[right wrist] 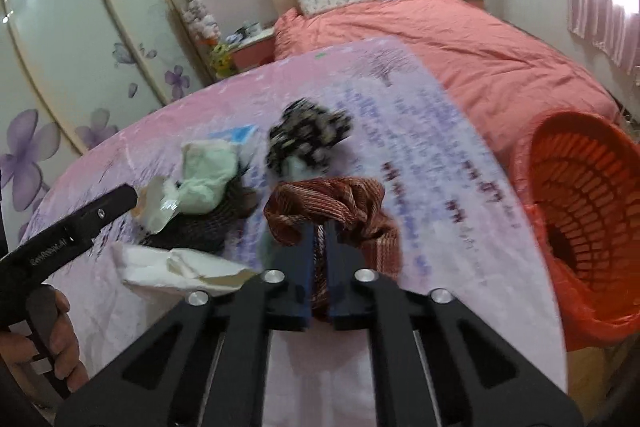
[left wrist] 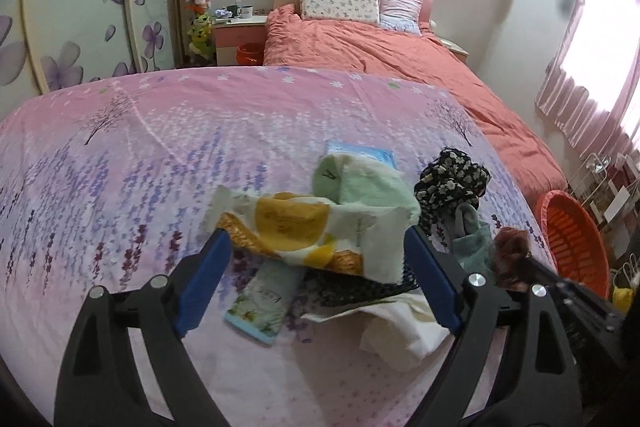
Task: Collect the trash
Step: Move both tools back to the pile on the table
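Right hand-held gripper (right wrist: 319,259) angled downward, blue pads clamped on a rust-brown striped woven cloth (right wrist: 340,203) that bunches up ahead of the fingertips. Left hand-held gripper (left wrist: 316,247) also tilted down, jaws spread wide either side of a crinkled white-and-yellow wrapper (left wrist: 296,223), pads not pressing it. A hand (right wrist: 48,339) grips its handle. Beyond: soft mint-green cloth (left wrist: 360,183), black floral fabric (left wrist: 452,179), all on the pink lavender-print bedspread (left wrist: 160,147). Orange slatted plastic basket (right wrist: 580,203) at the bed's right edge.

Small white lettering runs along the left gripper (right wrist: 120,197) arm at the near left, too blurred to read.
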